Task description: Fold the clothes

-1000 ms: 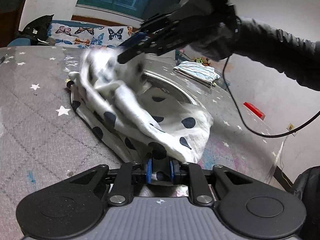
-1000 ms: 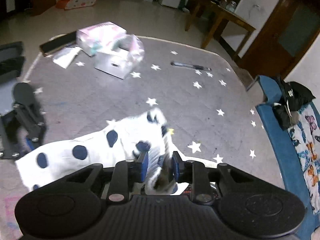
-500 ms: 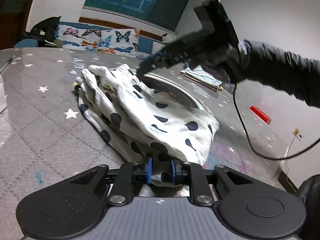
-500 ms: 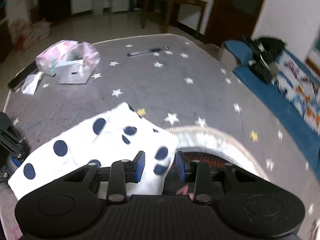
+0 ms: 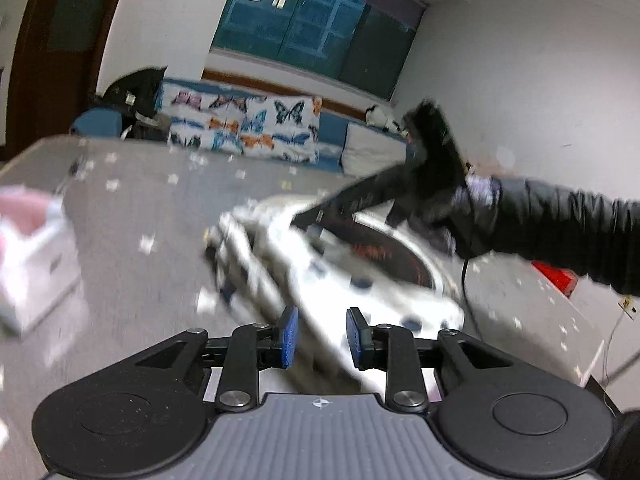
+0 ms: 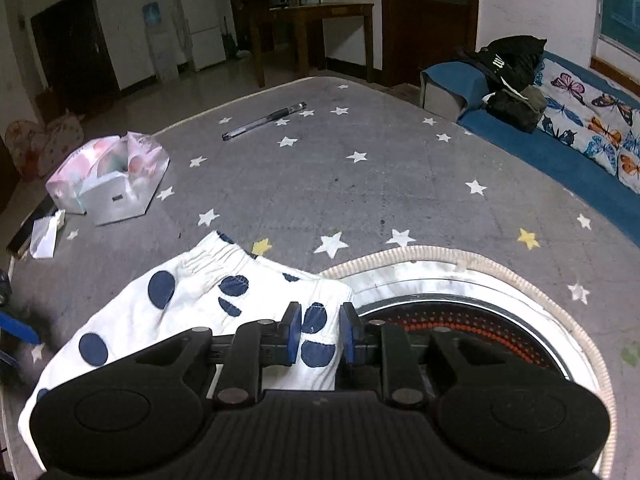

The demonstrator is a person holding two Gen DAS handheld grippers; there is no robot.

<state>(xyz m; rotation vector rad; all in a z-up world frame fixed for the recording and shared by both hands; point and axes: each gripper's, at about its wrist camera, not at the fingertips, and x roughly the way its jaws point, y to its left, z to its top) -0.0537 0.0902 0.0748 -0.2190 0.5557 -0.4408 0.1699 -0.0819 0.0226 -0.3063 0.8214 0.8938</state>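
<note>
Motion blur smears the spotted garment point(image 5: 320, 264) in the left wrist view, hiding its folds.

Black sleeve point(image 5: 568, 232), blue-padded black gripper point(image 5: 320, 336)

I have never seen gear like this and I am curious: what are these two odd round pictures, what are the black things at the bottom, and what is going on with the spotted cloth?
No robot here: a person holds a hand tool with two fingers in each hand, and a wide-angle camera on each tool looks forward along them. One picture comes from the left gripper, the other from the right gripper. The left view is blurred.

A white garment with dark blue dots lies on a grey star-patterned cover, partly over a round appliance. A pen and a tissue pack lie farther off.

The left fingers are opening, cloth showing between them but unpressed. The right fingers are closing around the garment's edge, not yet pinching it.
</note>
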